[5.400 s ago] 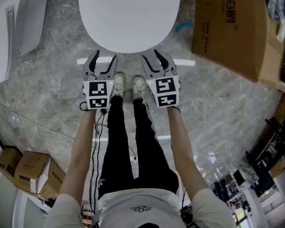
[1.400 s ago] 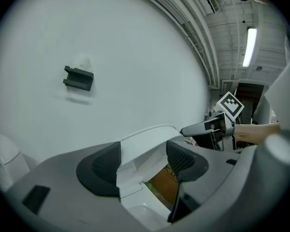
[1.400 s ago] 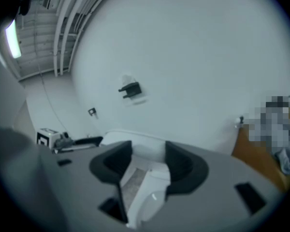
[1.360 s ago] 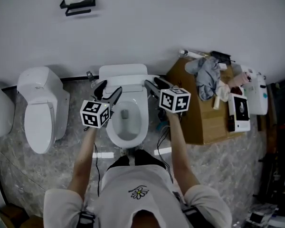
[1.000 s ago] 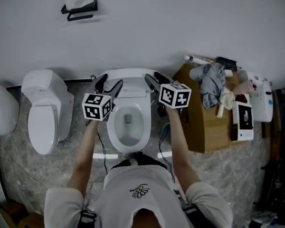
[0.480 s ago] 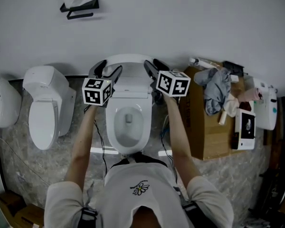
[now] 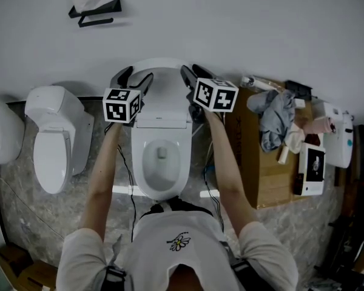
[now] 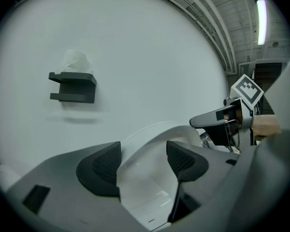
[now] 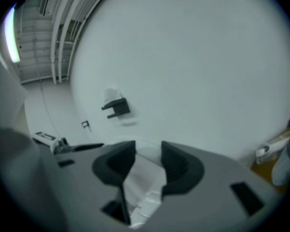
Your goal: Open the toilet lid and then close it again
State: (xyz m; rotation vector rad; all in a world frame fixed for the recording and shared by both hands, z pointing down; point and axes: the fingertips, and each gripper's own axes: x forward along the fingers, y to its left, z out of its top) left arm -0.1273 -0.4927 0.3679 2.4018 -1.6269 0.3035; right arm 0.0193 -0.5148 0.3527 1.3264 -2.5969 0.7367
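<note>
The white toilet's lid [image 7: 164, 96] stands raised near the wall, above the open bowl [image 7: 162, 162]. My left gripper [image 7: 136, 74] is at the lid's left edge and my right gripper [image 7: 191, 70] at its right edge. In the left gripper view the lid's curved rim [image 8: 150, 144] passes between the wide-apart pads of the left gripper [image 8: 143, 163]. In the right gripper view the jaws of the right gripper [image 9: 149, 161] are closing, with the white lid [image 9: 147, 178] between them. I see no pad pressing on it.
A second toilet [image 7: 54, 138] stands left, and another fixture [image 7: 0, 138] at the far left. A black paper holder [image 7: 94, 8] hangs on the wall. A cardboard box [image 7: 261, 156] carrying clothes [image 7: 276, 117] and small items stands right. Cables trail on the marble floor.
Several seconds ago the lid was down with both grippers at its front edge. Over the last second both grippers have moved toward the wall along the raised lid's sides.
</note>
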